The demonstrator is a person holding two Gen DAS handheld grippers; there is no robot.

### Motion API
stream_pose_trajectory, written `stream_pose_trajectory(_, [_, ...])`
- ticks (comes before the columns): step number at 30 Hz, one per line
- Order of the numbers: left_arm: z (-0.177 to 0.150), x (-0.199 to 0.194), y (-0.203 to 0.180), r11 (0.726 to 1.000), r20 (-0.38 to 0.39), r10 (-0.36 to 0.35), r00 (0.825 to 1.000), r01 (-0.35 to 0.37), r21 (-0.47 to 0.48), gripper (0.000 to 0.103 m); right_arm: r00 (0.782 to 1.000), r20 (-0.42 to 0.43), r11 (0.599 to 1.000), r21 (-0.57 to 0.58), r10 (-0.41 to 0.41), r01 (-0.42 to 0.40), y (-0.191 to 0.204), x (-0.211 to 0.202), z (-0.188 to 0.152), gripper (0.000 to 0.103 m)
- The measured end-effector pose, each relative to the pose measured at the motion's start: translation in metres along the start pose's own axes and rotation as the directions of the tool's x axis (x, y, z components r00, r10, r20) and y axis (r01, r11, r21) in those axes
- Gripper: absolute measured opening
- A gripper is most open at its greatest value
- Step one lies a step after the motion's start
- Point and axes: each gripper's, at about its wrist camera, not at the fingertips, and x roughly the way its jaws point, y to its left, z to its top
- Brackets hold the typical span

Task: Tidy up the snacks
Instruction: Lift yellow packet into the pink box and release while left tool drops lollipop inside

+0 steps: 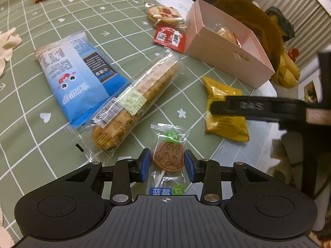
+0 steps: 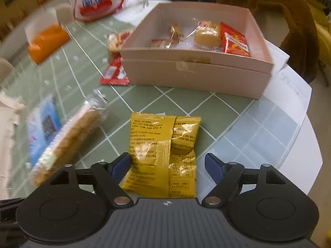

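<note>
Clearly light and crinkly, the yellow packet (image 2: 163, 155) sits inside the wide right claw (image 2: 167, 165); the left claw (image 1: 166, 163) narrowly brackets a brittle lollipop (image 1: 168, 156), best gripped mid-wrapper.

I see the green checked tablecloth (image 1: 62, 148) covering most of the table, with small white hearts and flowers printed in its squares. At the table's left edge lies a crumpled white tissue (image 1: 8, 43). Off the far right corner, a brown plush cushion (image 2: 275, 14) sits behind the table, with a yellow plush toy (image 1: 287, 68) hanging just beside it. A white sheet of paper (image 2: 289, 86) lies flat at the right edge, partly over a pale blue checked patch (image 2: 258, 136) of the cloth.
</note>
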Motion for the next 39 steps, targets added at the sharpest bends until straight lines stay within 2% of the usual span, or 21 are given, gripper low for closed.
stream_pose_trajectory(11, [-0.002,0.0,-0.003,0.999,0.016,0.004,1.0,-0.004,0.032,0.041,0.999,0.036,0.992,-0.124,0.005,0.0,0.013,-0.017,-0.005,0.057])
stream_pose_trajectory(21, [-0.001,0.002,0.0,0.999,0.025,-0.029,0.999,0.028,0.04,0.039,0.998,0.049,0.994,-0.1,0.049,-0.044,-0.004,-0.036,-0.015,0.055])
stream_pose_trajectory(23, [-0.002,0.002,0.001,0.999,0.036,-0.026,0.999,0.025,0.04,0.029,0.997,0.056,0.995,-0.089,0.059,-0.054,-0.012,-0.043,-0.018,0.055])
stream_pose_trajectory(24, [-0.004,0.002,0.002,0.999,0.043,-0.038,0.998,0.037,0.031,0.028,0.996,0.06,0.995,-0.084,0.063,-0.058,-0.017,-0.046,-0.019,0.055])
stream_pose_trajectory(27, [-0.008,0.002,0.001,0.998,0.075,-0.045,0.996,0.042,0.041,0.026,0.995,0.073,0.996,-0.073,0.061,-0.056,-0.03,-0.056,-0.022,0.055])
stream_pose_trajectory(29, [-0.007,-0.002,-0.006,0.997,0.104,-0.033,0.994,0.025,0.077,0.02,0.994,0.084,0.997,-0.059,0.064,-0.059,-0.041,-0.064,-0.021,0.055])
stream_pose_trajectory(33, [0.005,-0.018,-0.025,0.989,0.173,-0.068,0.983,0.044,0.14,0.018,0.988,0.131,0.996,-0.059,0.081,-0.074,-0.059,-0.083,-0.013,0.054])
stream_pose_trajectory(36, [0.015,-0.021,-0.031,0.985,0.171,-0.083,0.982,0.054,0.164,0.018,0.982,0.176,0.994,-0.095,0.067,-0.051,-0.065,-0.093,-0.005,0.054])
stream_pose_trajectory(39, [0.018,-0.017,-0.032,0.979,0.113,-0.088,0.99,0.065,0.193,0.018,0.984,0.161,0.993,-0.097,0.082,-0.067,-0.07,-0.087,-0.002,0.054])
